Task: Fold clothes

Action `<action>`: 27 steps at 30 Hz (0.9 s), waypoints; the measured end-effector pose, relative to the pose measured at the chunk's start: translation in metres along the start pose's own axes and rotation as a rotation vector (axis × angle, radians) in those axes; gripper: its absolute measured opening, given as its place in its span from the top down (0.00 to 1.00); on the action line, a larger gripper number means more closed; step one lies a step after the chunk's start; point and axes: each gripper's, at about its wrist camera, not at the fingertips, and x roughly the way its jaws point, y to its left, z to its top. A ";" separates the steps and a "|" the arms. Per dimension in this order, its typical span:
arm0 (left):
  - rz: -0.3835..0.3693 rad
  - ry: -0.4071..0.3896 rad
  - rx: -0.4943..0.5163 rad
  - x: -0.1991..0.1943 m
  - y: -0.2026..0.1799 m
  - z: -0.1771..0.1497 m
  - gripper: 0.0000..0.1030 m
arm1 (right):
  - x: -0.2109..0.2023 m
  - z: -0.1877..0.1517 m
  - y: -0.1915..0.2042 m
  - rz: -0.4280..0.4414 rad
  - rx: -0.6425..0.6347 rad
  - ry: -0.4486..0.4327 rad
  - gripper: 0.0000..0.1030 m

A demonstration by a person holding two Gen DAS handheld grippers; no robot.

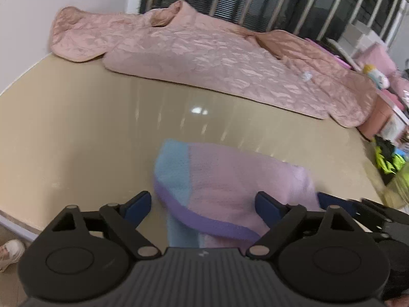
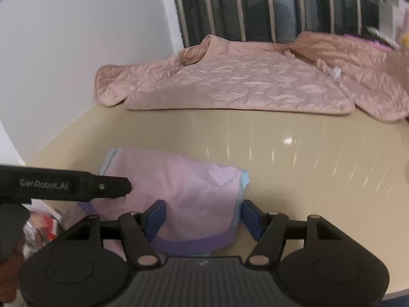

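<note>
A small folded mesh garment [image 1: 230, 179], pink with light blue panels and a purple hem, lies on the beige table [image 1: 76, 128] near its front edge. My left gripper [image 1: 203, 206] is open, and its blue pads straddle the garment's near hem without closing on it. My right gripper [image 2: 203, 216] is open too, with the pink garment [image 2: 184, 186] lying between and under its fingers. In the right wrist view the left gripper [image 2: 76, 185] reaches in from the left over the cloth. The right gripper's finger [image 1: 358, 209] shows at the right edge of the left wrist view.
A pink quilted jacket [image 1: 204, 58] lies spread across the back of the table, against a white wall [image 2: 64, 51] and a barred window [image 1: 255, 0]. Toys, boxes and neon-green items [image 1: 388, 161] crowd the right side. A shoe [image 1: 10, 252] shows on the floor, left.
</note>
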 end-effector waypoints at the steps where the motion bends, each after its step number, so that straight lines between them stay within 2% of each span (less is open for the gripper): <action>1: -0.018 0.002 -0.002 0.000 -0.001 -0.001 0.36 | 0.000 -0.001 0.001 0.001 -0.009 -0.005 0.43; 2: -0.044 0.010 -0.013 0.000 -0.002 -0.001 0.43 | -0.001 -0.002 0.002 0.007 -0.010 -0.009 0.45; 3: -0.067 0.015 -0.024 0.000 -0.003 -0.001 0.53 | -0.002 -0.002 0.003 0.012 -0.011 -0.013 0.52; 4: -0.074 0.015 -0.032 0.000 -0.002 -0.002 0.55 | -0.003 -0.002 0.004 0.015 -0.011 -0.019 0.64; 5: -0.081 0.015 -0.040 0.000 -0.002 -0.003 0.56 | -0.004 -0.001 0.005 0.015 -0.010 -0.027 0.70; 6: -0.090 0.015 -0.050 0.000 -0.002 -0.004 0.60 | -0.006 0.000 0.006 0.016 -0.009 -0.035 0.80; 7: -0.107 0.015 -0.069 0.000 0.000 -0.005 0.70 | -0.008 0.001 0.006 0.016 -0.009 -0.044 0.89; 10: -0.153 0.010 -0.126 -0.002 0.005 -0.006 0.82 | -0.013 0.004 0.009 0.017 -0.006 -0.068 0.92; 13: -0.142 -0.017 -0.108 -0.011 0.001 -0.003 0.86 | -0.018 0.007 0.012 0.017 -0.004 -0.093 0.93; 19: -0.187 -0.077 -0.112 -0.025 -0.008 0.011 0.87 | -0.031 0.018 0.012 0.008 -0.021 -0.154 0.93; 27: -0.251 -0.207 -0.041 -0.023 -0.049 0.066 0.87 | -0.044 0.065 -0.012 -0.080 -0.072 -0.276 0.93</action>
